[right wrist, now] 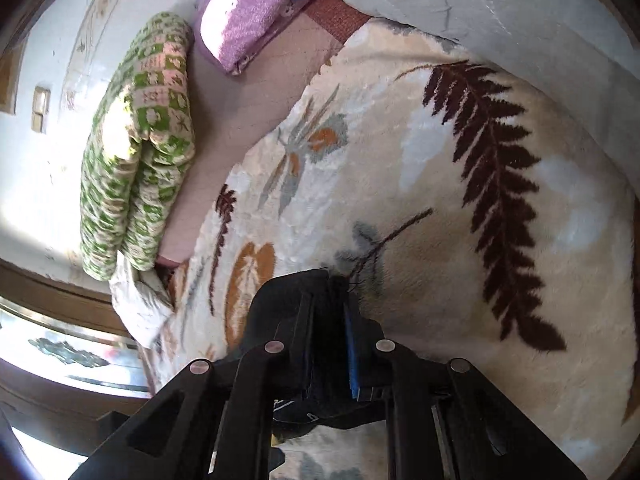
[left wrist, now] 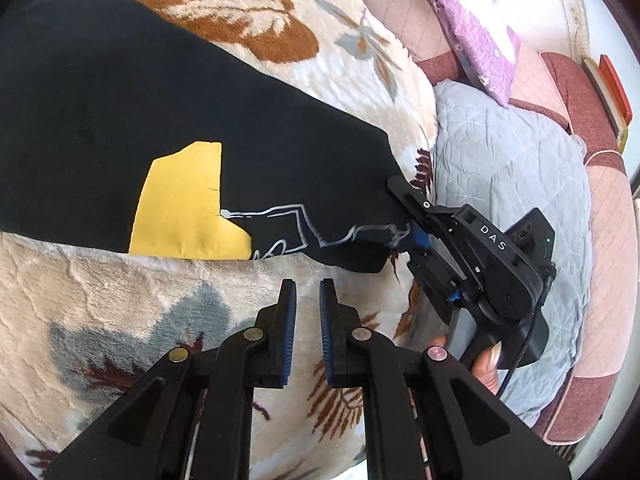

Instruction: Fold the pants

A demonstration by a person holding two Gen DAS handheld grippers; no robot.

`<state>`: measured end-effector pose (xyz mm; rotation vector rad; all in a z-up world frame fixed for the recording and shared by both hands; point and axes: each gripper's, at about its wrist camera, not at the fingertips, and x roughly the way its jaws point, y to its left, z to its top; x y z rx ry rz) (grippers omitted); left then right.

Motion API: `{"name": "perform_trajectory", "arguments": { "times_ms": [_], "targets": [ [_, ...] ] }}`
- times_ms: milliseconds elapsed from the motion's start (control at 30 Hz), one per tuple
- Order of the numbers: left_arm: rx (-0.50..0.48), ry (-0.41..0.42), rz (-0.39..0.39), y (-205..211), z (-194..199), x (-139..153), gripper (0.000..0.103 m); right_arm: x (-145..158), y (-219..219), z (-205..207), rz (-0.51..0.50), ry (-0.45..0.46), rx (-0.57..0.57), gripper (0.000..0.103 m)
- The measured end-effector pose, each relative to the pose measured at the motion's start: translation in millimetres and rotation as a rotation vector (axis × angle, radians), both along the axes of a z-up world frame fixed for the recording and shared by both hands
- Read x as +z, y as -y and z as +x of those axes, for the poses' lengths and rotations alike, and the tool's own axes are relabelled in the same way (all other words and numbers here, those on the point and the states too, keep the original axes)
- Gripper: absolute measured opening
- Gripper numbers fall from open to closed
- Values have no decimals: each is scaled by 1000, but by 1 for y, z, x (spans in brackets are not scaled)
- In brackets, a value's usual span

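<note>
Black pants lie on the bed blanket. Right gripper clamps the hem corner, probably firmly. Left gripper slightly open, empty. Fabric limp, light; grab the edges.

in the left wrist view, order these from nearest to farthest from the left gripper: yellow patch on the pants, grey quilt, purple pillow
From the left gripper:
1. Yellow patch on the black pants, just ahead and to the left.
2. Grey quilt, off to the right, beyond the right gripper.
3. Purple pillow, top right, behind the quilt.
</note>
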<state>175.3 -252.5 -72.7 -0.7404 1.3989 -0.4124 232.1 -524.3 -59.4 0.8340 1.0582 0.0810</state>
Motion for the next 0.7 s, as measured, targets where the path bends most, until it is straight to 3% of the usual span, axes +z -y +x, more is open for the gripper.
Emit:
{"name": "perform_trajectory", "arguments": {
  "times_ms": [67, 133, 167, 233, 400, 633, 700],
  "targets": [
    [16, 2, -6, -6, 1, 1, 8, -5, -2, 4, -30, -46, 42, 22],
    [38, -7, -11, -14, 3, 1, 8, -3, 4, -1, -46, -33, 63, 36],
    [51, -13, -19, -17, 2, 2, 8, 0, 10, -5, -68, -23, 50, 38],
    [68, -12, -28, -19, -1, 4, 8, -1, 22, -11, -86, -32, 38, 61],
    [66, -10, -41, 7, 3, 8, 8, -19, 30, -12, 34, -38, 73, 62],
    [83, 27, 3, 37, 8, -2, 8, -18, 25, -2, 37, -11, 99, 62],
    [103, 22, -15, 34, 8, -9, 8, -17, 26, -2, 46, -6, 103, 62]
  ]
}}
